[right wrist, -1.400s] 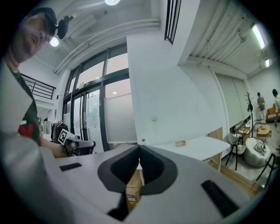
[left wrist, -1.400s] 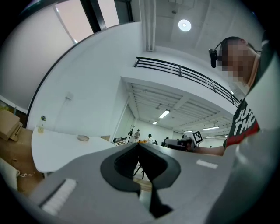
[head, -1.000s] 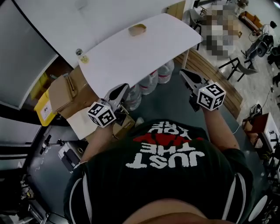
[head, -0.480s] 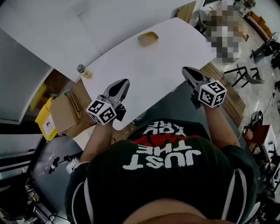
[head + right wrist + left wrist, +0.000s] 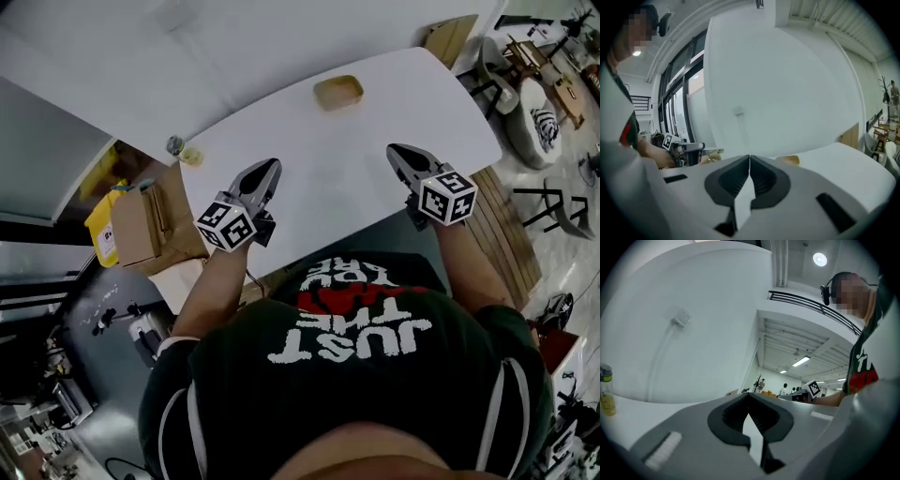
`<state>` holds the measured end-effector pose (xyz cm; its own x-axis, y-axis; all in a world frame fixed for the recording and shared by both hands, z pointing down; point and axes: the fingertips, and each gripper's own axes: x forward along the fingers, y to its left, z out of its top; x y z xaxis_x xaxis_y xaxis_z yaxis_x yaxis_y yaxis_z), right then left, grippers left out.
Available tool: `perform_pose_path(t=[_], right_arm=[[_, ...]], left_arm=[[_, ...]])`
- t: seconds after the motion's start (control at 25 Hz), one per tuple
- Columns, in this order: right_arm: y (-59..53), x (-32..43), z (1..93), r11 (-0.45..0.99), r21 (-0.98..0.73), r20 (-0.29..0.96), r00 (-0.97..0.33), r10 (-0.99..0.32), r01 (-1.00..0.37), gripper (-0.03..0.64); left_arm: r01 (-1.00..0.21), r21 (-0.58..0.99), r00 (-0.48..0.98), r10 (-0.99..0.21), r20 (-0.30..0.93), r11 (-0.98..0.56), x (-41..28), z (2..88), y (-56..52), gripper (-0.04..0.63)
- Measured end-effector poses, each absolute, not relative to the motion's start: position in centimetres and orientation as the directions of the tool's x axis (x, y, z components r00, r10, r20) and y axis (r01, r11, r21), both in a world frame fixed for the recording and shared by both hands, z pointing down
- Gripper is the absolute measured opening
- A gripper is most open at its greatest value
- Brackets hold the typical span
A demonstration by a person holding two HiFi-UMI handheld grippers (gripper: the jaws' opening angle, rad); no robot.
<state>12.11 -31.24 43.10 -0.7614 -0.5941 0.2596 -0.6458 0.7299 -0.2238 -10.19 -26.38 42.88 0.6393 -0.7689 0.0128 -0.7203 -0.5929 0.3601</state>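
Both grippers hover above the near part of a white table (image 5: pixel 366 141). My left gripper (image 5: pixel 270 166) is shut with nothing between its jaws, its tips (image 5: pixel 749 394) pointing over the tabletop toward the wall. The right gripper (image 5: pixel 394 150) is shut too and holds nothing; its tips (image 5: pixel 749 158) point over the table. A shallow tan dish (image 5: pixel 338 92) lies near the table's far edge, ahead of both grippers, and shows as a tan dish (image 5: pixel 790 160) just beyond the right jaws. A small bottle (image 5: pixel 174 145) stands at the table's far left corner; the bottle (image 5: pixel 605 397) has yellowish contents.
Cardboard boxes (image 5: pixel 141 225) and a yellow bin (image 5: pixel 101 234) sit on the floor left of the table. Chairs (image 5: pixel 539 103) and a wooden floor strip (image 5: pixel 506 225) lie to the right. A white wall (image 5: pixel 234 47) runs behind the table.
The person has stepped up to the table. Both grippers, earlier over the floor and the water bottles in front of it, now hang over the tabletop, still shut.
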Motion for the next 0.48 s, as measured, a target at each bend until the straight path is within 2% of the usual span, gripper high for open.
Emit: perform_pose_path(t=[0.24, 0.48], right_arm=[[-36.7, 11.8, 46.1, 0.765, -0.213, 0.301, -0.786, -0.541, -0.608, 0.008], [-41.6, 8.8, 49.9, 0.726, -0.229, 0.34, -0.752, -0.564, -0.648, 0.008]], left_arm=[[-0.758, 0.363, 0.6, -0.798, 0.061, -0.542, -8.5, 45.0, -30.5, 0.008], [-0.737, 0.35, 0.638, -0.766, 0.08, -0.578, -10.3, 47.4, -34.7, 0.008]])
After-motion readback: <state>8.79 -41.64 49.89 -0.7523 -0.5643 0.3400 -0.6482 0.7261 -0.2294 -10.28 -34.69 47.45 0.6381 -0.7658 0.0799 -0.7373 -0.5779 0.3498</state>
